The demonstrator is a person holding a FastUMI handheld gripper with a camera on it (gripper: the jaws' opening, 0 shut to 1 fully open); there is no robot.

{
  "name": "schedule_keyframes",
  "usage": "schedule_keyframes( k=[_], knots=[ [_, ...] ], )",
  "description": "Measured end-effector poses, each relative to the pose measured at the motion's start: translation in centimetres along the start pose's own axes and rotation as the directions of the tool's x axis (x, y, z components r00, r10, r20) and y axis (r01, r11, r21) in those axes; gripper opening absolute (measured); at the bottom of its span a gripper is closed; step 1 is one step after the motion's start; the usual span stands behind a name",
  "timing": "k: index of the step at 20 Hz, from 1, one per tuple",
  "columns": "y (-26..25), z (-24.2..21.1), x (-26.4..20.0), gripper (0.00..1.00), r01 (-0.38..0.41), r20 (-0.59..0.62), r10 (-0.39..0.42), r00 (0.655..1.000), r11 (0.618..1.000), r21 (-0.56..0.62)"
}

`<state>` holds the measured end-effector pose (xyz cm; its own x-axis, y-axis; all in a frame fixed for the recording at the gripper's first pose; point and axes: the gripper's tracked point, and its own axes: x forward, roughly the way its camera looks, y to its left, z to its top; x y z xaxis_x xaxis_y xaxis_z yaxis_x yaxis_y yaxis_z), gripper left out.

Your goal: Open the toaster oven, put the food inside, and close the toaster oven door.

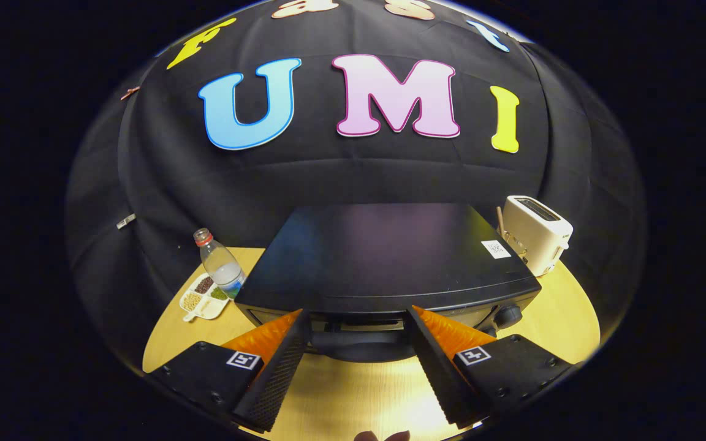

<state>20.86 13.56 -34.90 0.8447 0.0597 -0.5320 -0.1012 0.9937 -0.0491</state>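
While the tongs are hovering low over the near edge of the bench, the gripper view is showing these items. Tongs: fingers spread wide, gripping nothing, their tips reaching to the front of the toaster oven. Toaster oven: black box sitting mid-bench, directly ahead of the tongs, its door seemingly not yet open. Door handle: dark bar running crosswise, left to right, lying between the two fingertips and just beyond them; the coming pull is likely turning on this, since the bar's long axis is crossing the line of the fingers. Knob: sitting at the oven's right front. Bottle and a divided snack dish: standing toward the bench's left edge. White toaster: standing at the far right corner. Food to load: cannot tell which item.
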Motion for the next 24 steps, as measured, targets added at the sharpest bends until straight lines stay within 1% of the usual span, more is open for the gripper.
schedule_keyframes(
  k=[2, 5, 7, 12, 14, 17, 22, 24],
  knots=[
    [-0.1, 0.1, 0.4, 1.0, -0.009, 0.025, 0.009, 1.0, 1.0, 0.004],
    [-0.2, -0.2, -0.1, 1.0, -0.016, 0.019, 0.016, 1.0, 1.0, 0.017],
    [-0.3, -1.0, -1.0, 1.0, -0.015, 0.019, 0.015, 1.0, 1.0, 0.005],
    [-0.5, -5.2, -4.4, 0.99, 0.002, 0.011, -0.002, 1.0, 1.0, 0.005],
    [-0.5, -7.7, -5.3, 0.99, 0.01, -0.015, -0.01, 1.0, 1.0, 0.009],
    [-0.9, -11.6, -6.1, 0.99, 0.014, -0.086, -0.011, 0.996, 0.999, 0.033],
    [-1.6, -15.8, -5.8, 0.99, 0.006, -0.192, 0.004, 0.981, 0.999, 0.048],
    [-1.7, -16.9, -6.4, 0.99, 0.001, -0.223, 0.01, 0.975, 0.999, 0.049]
  ],
)
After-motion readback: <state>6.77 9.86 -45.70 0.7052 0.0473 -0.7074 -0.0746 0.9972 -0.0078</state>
